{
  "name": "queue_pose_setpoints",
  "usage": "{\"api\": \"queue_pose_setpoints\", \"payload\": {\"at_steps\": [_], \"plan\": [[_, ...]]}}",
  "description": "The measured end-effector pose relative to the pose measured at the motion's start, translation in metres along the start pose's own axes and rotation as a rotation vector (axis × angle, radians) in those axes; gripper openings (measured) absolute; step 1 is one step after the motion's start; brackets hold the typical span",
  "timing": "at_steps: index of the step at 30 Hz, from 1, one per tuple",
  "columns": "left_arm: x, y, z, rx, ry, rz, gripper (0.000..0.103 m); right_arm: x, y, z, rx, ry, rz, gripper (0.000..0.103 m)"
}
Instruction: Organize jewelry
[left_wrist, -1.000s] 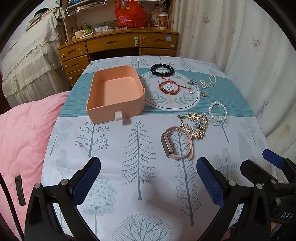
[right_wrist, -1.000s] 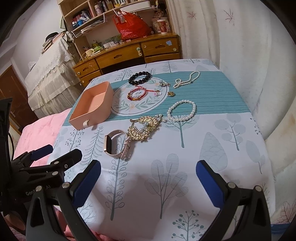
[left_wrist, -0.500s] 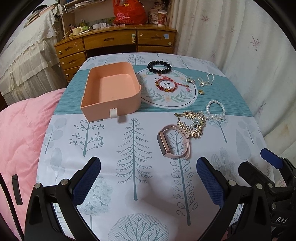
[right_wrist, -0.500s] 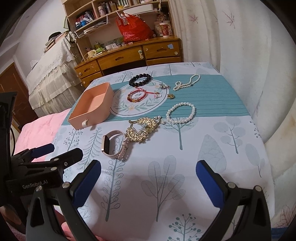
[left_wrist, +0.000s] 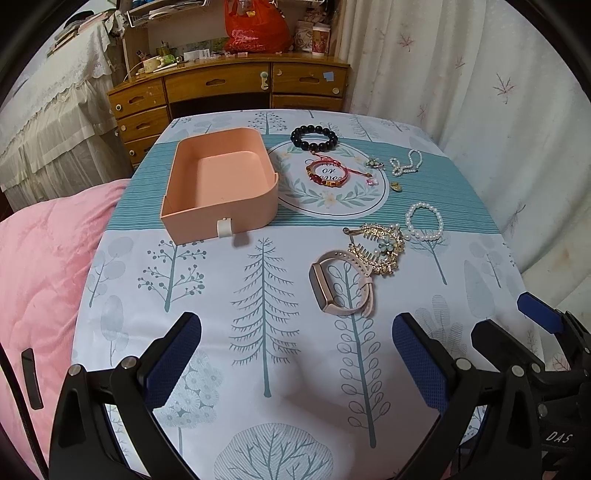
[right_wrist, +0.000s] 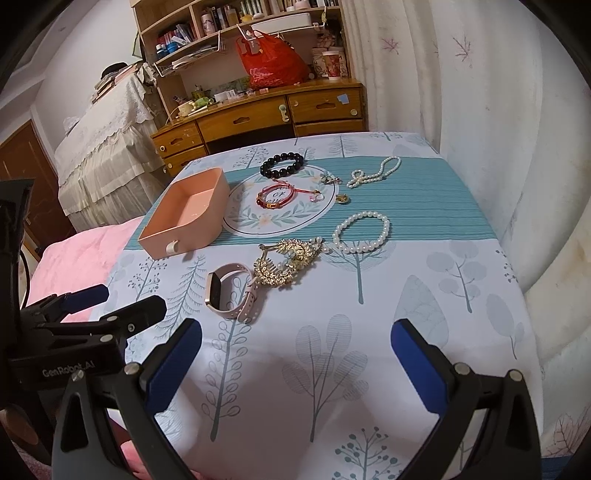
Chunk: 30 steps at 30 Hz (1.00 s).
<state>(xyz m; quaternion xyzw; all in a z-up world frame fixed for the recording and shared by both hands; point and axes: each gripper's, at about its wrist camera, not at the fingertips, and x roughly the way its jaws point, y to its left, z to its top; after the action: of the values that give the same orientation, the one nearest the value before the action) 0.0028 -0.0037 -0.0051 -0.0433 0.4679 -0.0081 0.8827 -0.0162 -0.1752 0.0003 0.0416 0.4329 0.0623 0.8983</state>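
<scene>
Left wrist view: left gripper (left_wrist: 295, 354) spread wide, holding nothing, above the tree-print tablecloth (left_wrist: 258, 295). One empty peach drawer-box (left_wrist: 219, 184). Jewelry, all right of the box: one black bead bracelet (left_wrist: 314, 137), one red cord bracelet (left_wrist: 327, 174), one pearl bracelet (left_wrist: 424, 224), one pearl necklace (left_wrist: 406, 166), one gold hair comb (left_wrist: 376, 247), one pink smartwatch (left_wrist: 341, 282).

Right wrist view: right gripper (right_wrist: 295, 354) equally wide, empty. Behind the table: wooden desk (right_wrist: 258, 118), red bag (right_wrist: 273, 61), pale curtain (right_wrist: 461, 74).
</scene>
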Motion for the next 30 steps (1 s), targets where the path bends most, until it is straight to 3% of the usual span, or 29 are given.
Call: {"api": "queue_pose_setpoints", "payload": {"at_steps": [10,19,24,26,30], "plan": [[-0.005,0.001,-0.007,0.019,0.002,-0.014,0.102,-0.005,-0.008,0.002,-0.015,-0.029,-0.034,0.103],[0.004,0.0,-0.007,0.035,0.053,0.022,0.102,-0.003,-0.008,-0.003,-0.084,-0.033,-0.021,0.103],[0.019,0.0,0.002,0.033,0.097,-0.02,0.102,0.0,-0.013,0.002,-0.186,-0.047,0.008,0.102],[0.026,0.0,0.007,0.02,0.104,-0.046,0.102,0.004,-0.017,0.009,-0.251,-0.055,-0.023,0.102],[0.046,-0.001,0.019,0.014,0.128,-0.05,0.102,0.027,-0.028,0.021,-0.393,-0.029,-0.048,0.09]]}}
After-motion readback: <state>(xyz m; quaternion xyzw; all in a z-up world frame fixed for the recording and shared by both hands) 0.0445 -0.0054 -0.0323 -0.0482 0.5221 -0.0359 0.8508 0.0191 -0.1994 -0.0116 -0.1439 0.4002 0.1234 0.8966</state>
